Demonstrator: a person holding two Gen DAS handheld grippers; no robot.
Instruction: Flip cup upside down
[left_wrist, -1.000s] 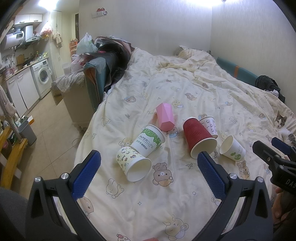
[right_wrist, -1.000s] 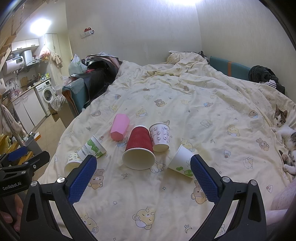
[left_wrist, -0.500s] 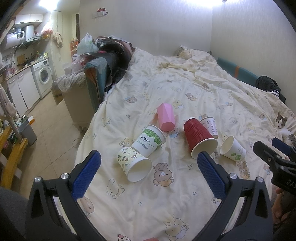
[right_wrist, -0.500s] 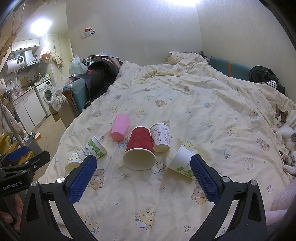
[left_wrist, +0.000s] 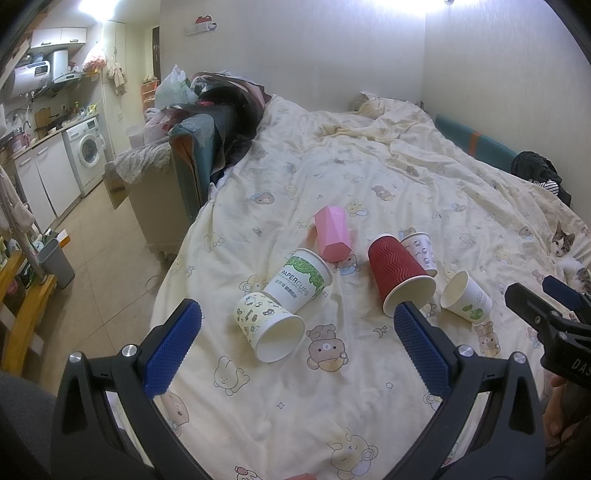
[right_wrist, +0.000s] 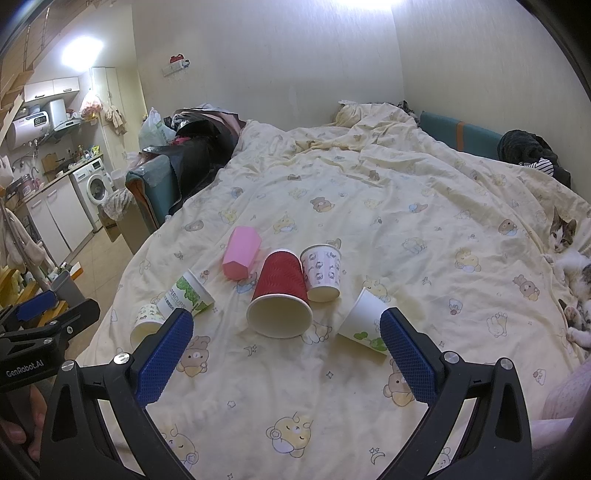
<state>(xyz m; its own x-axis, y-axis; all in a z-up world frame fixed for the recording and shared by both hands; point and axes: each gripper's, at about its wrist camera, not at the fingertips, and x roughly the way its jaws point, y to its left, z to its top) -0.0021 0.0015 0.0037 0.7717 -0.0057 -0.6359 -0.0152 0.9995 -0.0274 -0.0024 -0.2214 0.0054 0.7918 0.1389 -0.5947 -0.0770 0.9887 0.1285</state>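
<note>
Change against the views from half a second and one second back: almost none. Cups in the same places; only a slight drift of both cameras. Task therefore not begun: no cup gripped, none flipped.

Left gripper (left_wrist: 297, 345): tongs wide apart, empty, above the near part of the bed (left_wrist: 424, 184), bear-print cup (left_wrist: 269, 330) between the pads in view. Right gripper (right_wrist: 282, 354): tongs wide apart, empty, facing the red cup (right_wrist: 279, 295).

Six cups, all on their sides, clustered toward the near left edge of the bed: bear-print cup touching the green-leaf cup (left_wrist: 301, 280); pink faceted cup (left_wrist: 332, 232) just behind; red cup touching the pink-print cup (right_wrist: 320, 273); white cup with green sprout (right_wrist: 364, 320) nearest the right pad. Which cup is intended: cannot tell.

Surface: soft cream duvet with cartoon bears, wrinkled; unsteady footing likely for an inverted cup. Cat (right_wrist: 565, 251) at the right edge. Beyond the left edge: armchair (left_wrist: 195, 155) piled with clothes, tiled floor, washing machine (left_wrist: 88, 155), white cabinets.
</note>
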